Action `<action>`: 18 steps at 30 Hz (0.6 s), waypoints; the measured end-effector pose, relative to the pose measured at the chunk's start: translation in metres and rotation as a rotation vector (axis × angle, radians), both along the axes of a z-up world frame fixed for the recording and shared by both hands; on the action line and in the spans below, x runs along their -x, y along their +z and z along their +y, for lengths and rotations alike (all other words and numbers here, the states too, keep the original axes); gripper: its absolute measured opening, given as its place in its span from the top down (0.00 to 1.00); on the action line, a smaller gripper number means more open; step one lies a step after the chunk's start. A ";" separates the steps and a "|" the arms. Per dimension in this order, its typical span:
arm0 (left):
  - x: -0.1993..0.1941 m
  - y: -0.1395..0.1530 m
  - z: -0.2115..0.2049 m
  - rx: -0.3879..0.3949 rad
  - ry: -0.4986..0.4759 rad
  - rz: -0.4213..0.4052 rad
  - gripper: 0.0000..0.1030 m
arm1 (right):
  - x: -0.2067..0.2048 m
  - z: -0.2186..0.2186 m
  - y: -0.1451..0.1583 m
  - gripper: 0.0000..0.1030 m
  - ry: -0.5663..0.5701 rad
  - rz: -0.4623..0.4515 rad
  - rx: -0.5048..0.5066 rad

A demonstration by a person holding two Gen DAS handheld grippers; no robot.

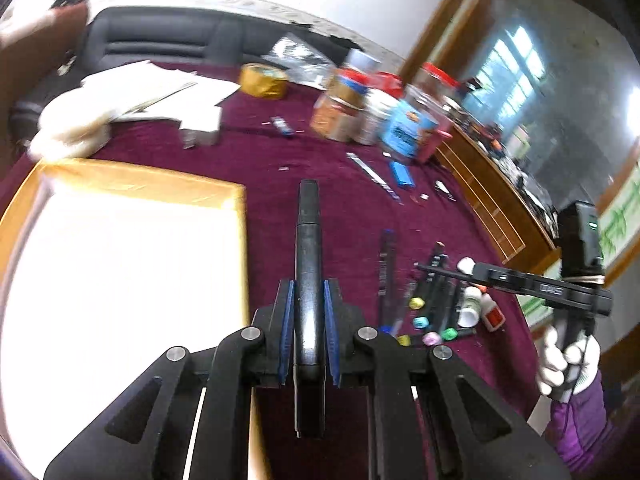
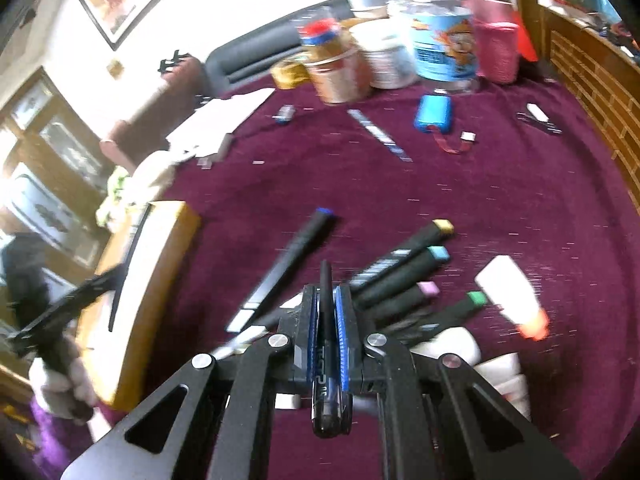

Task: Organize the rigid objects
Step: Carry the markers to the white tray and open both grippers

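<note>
1. Maroon cloth (image 1: 256,160) covers the table; a dark sofa (image 1: 160,40) and white wall lie behind it, and wooden cabinets stand to one side.
2. Left gripper (image 1: 310,300): blue pads closed on a thick black marker (image 1: 308,240), which projects forward between the jaws, above the cloth beside the box.
3. Wooden-edged box (image 1: 224,196) with a bright white interior, at the left in the left wrist view; its contents cannot be made out.
4. Right gripper (image 2: 328,308): jaws closed on a slim black pen (image 2: 326,320) with printed lettering on its barrel, held lengthwise above the marker pile.
5. Loose black markers (image 2: 404,268) with yellow, blue, pink and green end caps, lying side by side on the cloth just ahead of the right gripper; a blue-tipped marker (image 2: 296,248) lies apart to their left.
6. White bottle (image 2: 508,292) with an orange tip, on its side right of the markers.
7. Jars and tins (image 1: 360,108) grouped at the far edge; a blue case (image 2: 432,114) lies near them.
8. Gloved hand (image 1: 564,360) with a purple sleeve holds the right gripper's handle.
</note>
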State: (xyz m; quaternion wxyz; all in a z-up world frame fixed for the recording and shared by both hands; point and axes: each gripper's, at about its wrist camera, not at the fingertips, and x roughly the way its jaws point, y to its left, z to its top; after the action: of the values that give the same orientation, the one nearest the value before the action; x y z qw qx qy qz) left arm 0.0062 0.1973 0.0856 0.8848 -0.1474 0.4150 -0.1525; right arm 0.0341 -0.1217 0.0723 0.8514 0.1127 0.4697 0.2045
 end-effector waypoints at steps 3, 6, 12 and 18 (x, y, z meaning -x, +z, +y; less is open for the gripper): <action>0.003 -0.010 0.023 0.007 0.040 0.027 0.88 | 0.004 0.028 0.010 0.92 0.047 0.001 -0.039; 0.006 -0.018 0.045 0.029 0.075 0.047 0.88 | 0.007 0.063 0.019 0.92 0.111 0.001 -0.069; -0.004 -0.036 0.082 0.095 0.150 0.114 0.88 | -0.001 0.141 0.033 0.92 0.201 -0.002 -0.114; -0.028 -0.052 0.095 0.095 0.172 0.186 0.88 | -0.029 0.216 0.011 0.92 0.203 0.058 -0.095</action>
State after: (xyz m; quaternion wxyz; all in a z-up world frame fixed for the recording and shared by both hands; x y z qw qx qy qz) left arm 0.0343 0.2923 0.0336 0.8444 -0.2378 0.4732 -0.0811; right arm 0.0634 0.0941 0.0833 0.8060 0.1106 0.4929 0.3084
